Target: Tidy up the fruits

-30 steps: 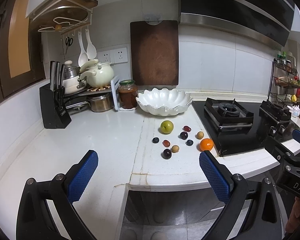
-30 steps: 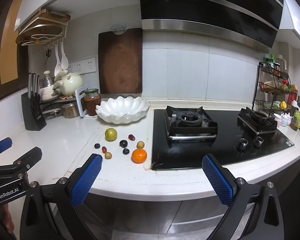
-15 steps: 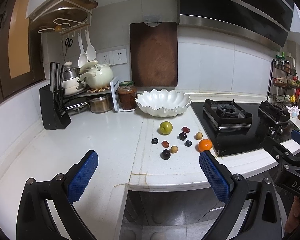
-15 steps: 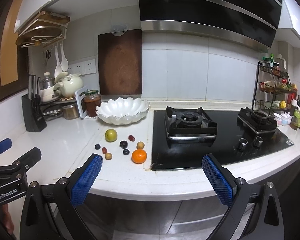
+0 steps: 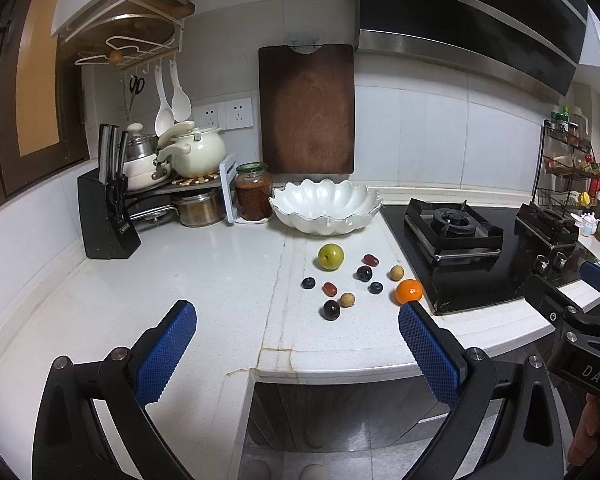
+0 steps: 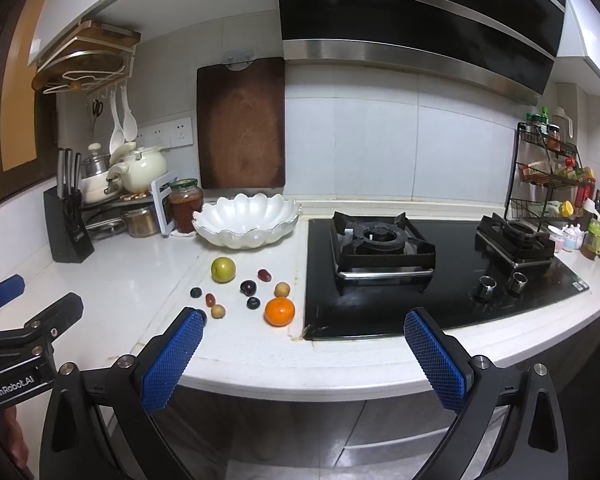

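Several fruits lie loose on the white counter: a green apple (image 5: 331,256) (image 6: 223,269), an orange (image 5: 409,291) (image 6: 279,311), and small dark plums, red grapes, blueberries and tan longans around them. An empty white scalloped bowl (image 5: 325,206) (image 6: 247,220) stands just behind them. My left gripper (image 5: 298,352) is open and empty, held in front of the counter edge. My right gripper (image 6: 304,358) is open and empty, also short of the counter edge, right of the fruit.
A black gas stove (image 6: 420,264) lies right of the fruit. A jar (image 5: 253,191), pots and a knife block (image 5: 106,216) stand at the back left. A cutting board (image 5: 307,108) hangs on the wall. A spice rack (image 6: 548,176) stands far right.
Both grippers have crept slightly toward the counter; the fruit and bowl look a little nearer. Nothing was grasped or moved.
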`<state>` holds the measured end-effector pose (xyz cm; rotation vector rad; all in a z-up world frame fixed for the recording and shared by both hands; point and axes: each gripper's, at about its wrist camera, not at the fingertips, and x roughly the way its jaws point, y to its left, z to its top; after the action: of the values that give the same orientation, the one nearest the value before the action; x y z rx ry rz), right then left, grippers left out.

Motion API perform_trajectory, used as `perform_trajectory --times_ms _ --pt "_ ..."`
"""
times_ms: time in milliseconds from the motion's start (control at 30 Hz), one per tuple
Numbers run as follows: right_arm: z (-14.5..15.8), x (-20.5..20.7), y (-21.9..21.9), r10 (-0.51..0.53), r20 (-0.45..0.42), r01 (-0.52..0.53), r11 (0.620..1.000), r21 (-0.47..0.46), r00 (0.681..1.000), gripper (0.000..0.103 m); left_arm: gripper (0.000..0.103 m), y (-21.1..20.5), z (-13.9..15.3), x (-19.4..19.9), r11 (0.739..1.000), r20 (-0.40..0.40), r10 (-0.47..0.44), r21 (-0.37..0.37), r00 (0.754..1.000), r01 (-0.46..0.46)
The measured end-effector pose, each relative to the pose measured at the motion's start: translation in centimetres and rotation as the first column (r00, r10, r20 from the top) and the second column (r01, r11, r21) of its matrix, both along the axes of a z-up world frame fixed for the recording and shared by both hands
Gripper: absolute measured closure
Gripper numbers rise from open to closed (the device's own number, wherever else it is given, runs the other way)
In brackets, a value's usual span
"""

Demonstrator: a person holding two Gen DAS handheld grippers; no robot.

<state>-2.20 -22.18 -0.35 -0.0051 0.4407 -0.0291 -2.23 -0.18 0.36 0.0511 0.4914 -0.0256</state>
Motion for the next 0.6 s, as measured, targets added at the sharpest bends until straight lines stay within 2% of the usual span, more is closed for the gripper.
perform_trajectory --times_ms 600 --pt "-0.11 0.29 0.02 0.001 -0.001 -0.001 1.000 0.004 1.000 0.001 0.000 0.10 0.19 0.43 1.000 0.000 0.001 -0.001 1.000 -0.001"
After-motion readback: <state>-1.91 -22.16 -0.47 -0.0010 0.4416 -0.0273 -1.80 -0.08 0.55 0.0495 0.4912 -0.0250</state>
